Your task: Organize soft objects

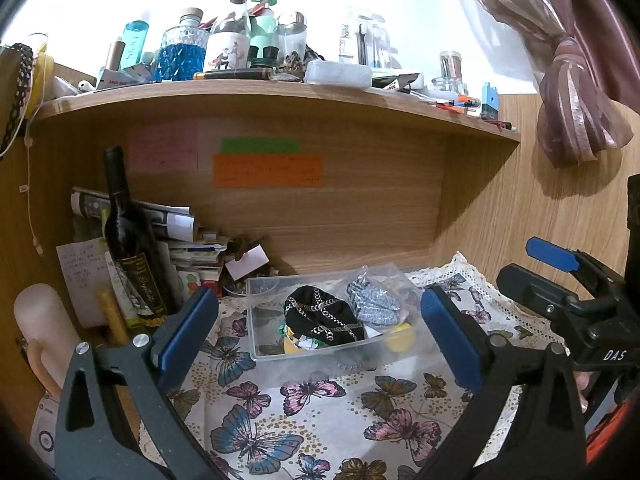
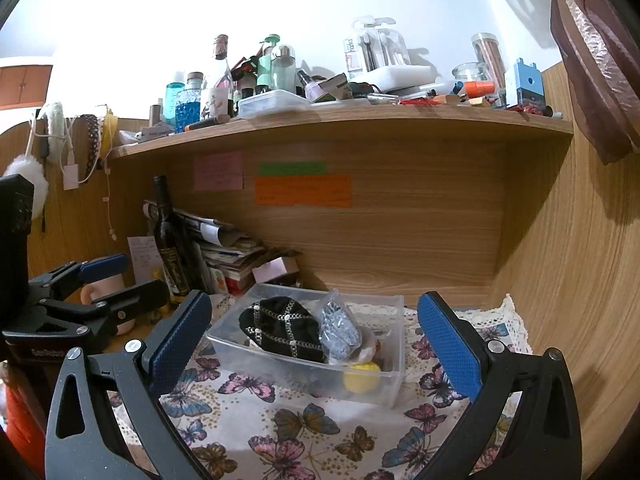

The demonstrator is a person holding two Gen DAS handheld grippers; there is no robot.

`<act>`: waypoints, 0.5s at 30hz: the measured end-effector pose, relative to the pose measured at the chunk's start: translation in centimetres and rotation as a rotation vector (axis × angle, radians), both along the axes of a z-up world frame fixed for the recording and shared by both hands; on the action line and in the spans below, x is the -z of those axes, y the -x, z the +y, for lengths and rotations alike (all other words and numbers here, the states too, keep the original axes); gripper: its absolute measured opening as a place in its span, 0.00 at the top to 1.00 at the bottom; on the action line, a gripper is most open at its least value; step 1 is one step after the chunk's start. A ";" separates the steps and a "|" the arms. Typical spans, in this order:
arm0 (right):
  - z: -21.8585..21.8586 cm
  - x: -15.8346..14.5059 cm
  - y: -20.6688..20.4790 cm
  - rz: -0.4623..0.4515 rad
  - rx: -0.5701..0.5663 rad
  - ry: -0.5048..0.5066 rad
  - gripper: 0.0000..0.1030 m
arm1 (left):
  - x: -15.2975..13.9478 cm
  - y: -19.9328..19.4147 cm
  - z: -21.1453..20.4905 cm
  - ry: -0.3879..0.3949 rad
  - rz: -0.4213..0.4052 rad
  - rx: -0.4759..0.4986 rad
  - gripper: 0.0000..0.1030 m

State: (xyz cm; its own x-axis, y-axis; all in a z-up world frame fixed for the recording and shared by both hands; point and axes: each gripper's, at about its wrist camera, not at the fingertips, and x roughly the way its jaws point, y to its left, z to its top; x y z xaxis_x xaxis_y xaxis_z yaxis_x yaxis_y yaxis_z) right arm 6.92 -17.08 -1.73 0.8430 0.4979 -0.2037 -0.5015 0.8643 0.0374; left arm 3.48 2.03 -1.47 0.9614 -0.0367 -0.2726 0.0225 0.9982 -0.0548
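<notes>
- Far to the left of both tools, a dark wine bottle (image 1: 130, 240) stands upright against a stack of papers (image 1: 180, 236) in the back corner of the counter (image 1: 304, 408), probably pushed there to leave the butterfly-print cloth free for sorting.
- The left hand-held gripper (image 1: 320, 336) hovers above the cloth with its blue pads spread wide and nothing between them, likely pre-opened to span a bulky soft item.
- Straight ahead of it, framed between its fingers, sits the clear plastic bin (image 1: 264, 340). This is where the soft things are gathered: a black pouch with chain trim (image 1: 324, 316) on top, a silvery-grey glittery piece in clear wrap (image 1: 374, 304) beside it to the right, and a yellow ball (image 2: 361, 376) low at the bin's near right corner.
- The right hand-held gripper (image 2: 314, 344) is also empty, jaws apart, and points at the same bin from slightly further right, so either tool could reach in.
- No soft item visibly lies outside the bin, so sorting looks nearly done.
</notes>
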 end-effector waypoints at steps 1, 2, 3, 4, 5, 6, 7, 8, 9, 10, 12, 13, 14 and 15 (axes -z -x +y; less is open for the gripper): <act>0.0 0.0 0.0 0.000 0.000 0.000 0.00 | 0.0 0.0 0.0 0.002 -0.001 0.001 0.00; 0.0 0.0 0.0 0.000 0.000 -0.001 0.00 | 0.0 -0.1 0.0 0.003 -0.001 0.000 0.00; 0.0 0.0 0.0 0.000 -0.001 -0.001 0.00 | 0.0 -0.1 0.0 0.003 -0.001 -0.001 0.00; 0.0 0.0 0.0 0.000 0.000 -0.002 0.00 | 0.0 -0.1 0.0 0.002 -0.001 -0.001 0.00; 0.1 -0.1 0.0 -0.001 0.000 -0.003 0.00 | 0.0 -0.1 0.1 0.001 0.000 0.000 0.00; 0.1 -0.1 0.0 -0.002 -0.001 -0.005 0.00 | 0.0 -0.1 0.1 0.001 0.000 0.002 0.00; 0.1 -0.1 0.0 -0.004 -0.002 -0.004 0.00 | 0.0 -0.1 0.1 0.001 0.000 0.002 0.00; 0.1 -0.2 0.1 -0.005 -0.002 -0.004 0.00 | 0.0 -0.1 0.1 0.001 0.001 0.001 0.00; 0.2 -0.2 0.1 -0.006 -0.002 -0.004 0.00 | 0.0 -0.1 0.1 0.000 0.001 0.001 0.00; 0.2 -0.2 0.1 -0.008 -0.003 -0.004 0.00 | 0.0 -0.1 0.1 -0.001 0.001 0.000 0.00; 0.3 -0.3 0.2 -0.009 -0.001 -0.002 0.00 | 0.0 -0.1 0.1 0.002 0.000 -0.002 0.00; 0.3 -0.3 0.2 -0.009 -0.001 -0.003 0.00 | 0.0 -0.1 0.1 0.002 0.001 0.002 0.00; 0.2 -0.3 0.2 -0.008 -0.004 -0.003 0.00 | 0.0 -0.1 0.1 0.003 0.003 0.006 0.00; 0.3 -0.2 0.2 -0.007 -0.006 -0.004 0.00 | 0.0 -0.1 0.1 0.003 0.004 0.009 0.00</act>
State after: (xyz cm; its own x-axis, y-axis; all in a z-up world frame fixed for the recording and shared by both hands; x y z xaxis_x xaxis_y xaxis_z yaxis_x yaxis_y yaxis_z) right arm 6.74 -16.83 -1.49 0.8412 0.5042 -0.1954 -0.5074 0.8609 0.0373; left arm 3.56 2.12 -1.49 0.9599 -0.0465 -0.2766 0.0316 0.9978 -0.0578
